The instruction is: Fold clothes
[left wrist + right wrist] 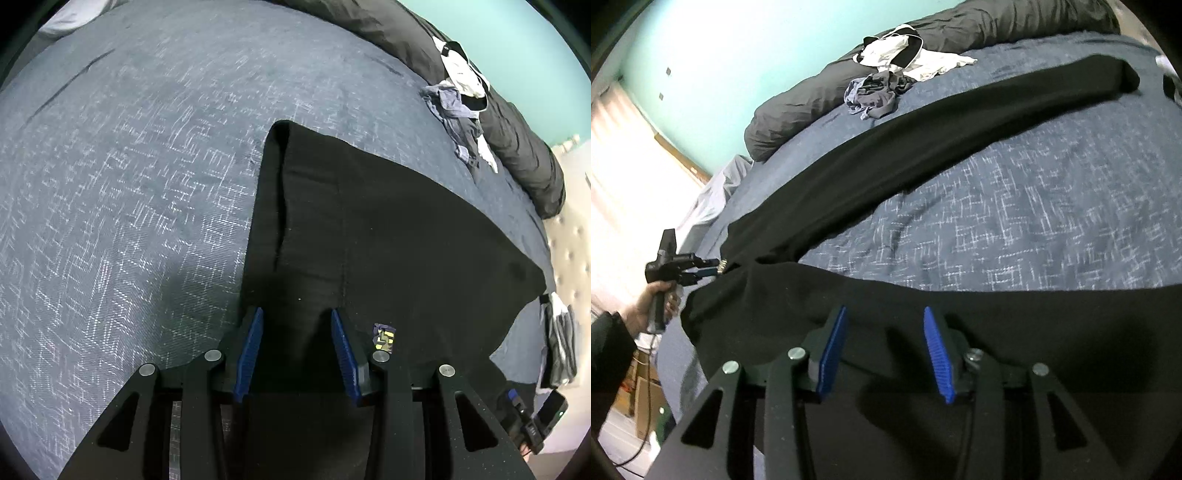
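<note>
A pair of black trousers (388, 229) lies spread on the blue patterned bedspread (129, 184). In the right wrist view the trousers (923, 147) show one long leg running to the far right and the other across the front. My left gripper (297, 314) is open, its blue pads either side of the black cloth near a small label (384, 336). It also shows in the right wrist view (718, 267) at the trousers' left end. My right gripper (884, 314) is open just above the near black cloth.
A crumpled grey-blue garment (875, 92) and a white and black garment (905, 51) lie by a rolled dark duvet (820, 99) at the bed's far edge. Cardboard boxes (646, 402) stand on the floor at left. A teal wall (738, 44) is behind.
</note>
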Motion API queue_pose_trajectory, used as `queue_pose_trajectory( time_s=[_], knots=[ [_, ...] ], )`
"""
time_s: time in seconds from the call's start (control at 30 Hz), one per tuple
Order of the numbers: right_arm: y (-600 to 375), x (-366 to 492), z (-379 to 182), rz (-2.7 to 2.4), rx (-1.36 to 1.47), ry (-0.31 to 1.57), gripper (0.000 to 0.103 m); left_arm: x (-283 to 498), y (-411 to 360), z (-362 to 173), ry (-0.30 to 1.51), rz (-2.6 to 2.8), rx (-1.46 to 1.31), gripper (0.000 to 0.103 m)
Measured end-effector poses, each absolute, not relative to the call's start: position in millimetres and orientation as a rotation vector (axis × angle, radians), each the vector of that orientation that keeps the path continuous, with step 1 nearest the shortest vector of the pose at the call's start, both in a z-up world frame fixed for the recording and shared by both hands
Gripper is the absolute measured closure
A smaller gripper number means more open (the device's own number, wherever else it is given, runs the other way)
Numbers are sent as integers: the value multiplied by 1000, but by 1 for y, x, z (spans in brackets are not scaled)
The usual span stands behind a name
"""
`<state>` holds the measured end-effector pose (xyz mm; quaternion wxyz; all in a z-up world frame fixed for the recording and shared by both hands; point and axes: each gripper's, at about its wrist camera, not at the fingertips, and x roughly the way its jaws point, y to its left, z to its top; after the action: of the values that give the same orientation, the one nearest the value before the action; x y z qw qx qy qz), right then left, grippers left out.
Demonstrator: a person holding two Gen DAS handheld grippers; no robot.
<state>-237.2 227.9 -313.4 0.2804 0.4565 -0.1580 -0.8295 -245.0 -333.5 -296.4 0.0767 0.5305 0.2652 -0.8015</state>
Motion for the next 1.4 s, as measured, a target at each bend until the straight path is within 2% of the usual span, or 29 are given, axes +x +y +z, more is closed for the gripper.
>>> queue_pose_trajectory(
  time_s=[0.07, 0.47, 0.57, 0.67, 0.87, 1.0, 1.2, 1.4],
  knots=[
    [228, -237, -313, -2225, 1225, -421, 59, -244, -333, -296, 806, -2407, 1584, 62],
    [227, -237, -314, -2219, 1222, -428, 58, -244, -335, -290, 877, -2487, 1541, 83],
    [226, -237, -315, -2215, 1222, -430, 58, -243, -338, -286, 974, -2522, 1497, 83],
    [226, -237, -315, -2212, 1224, -429, 58, -244, -336, -291, 909, -2478, 1537, 83],
    [225, -236, -314, -2211, 1218, -428, 57, -244, -336, -307, 912, -2425, 1574, 80],
    [223, -235, -314, -2207, 1220, -423, 57, -247, -333, -316, 944, -2414, 1593, 68],
    [221, -234, -314, -2200, 1221, -415, 57, -243, -332, -318, 956, -2418, 1607, 61],
    [219, -234, -314, -2199, 1221, -415, 57, -249, -324, -316, 880, -2445, 1600, 64]
  ],
)
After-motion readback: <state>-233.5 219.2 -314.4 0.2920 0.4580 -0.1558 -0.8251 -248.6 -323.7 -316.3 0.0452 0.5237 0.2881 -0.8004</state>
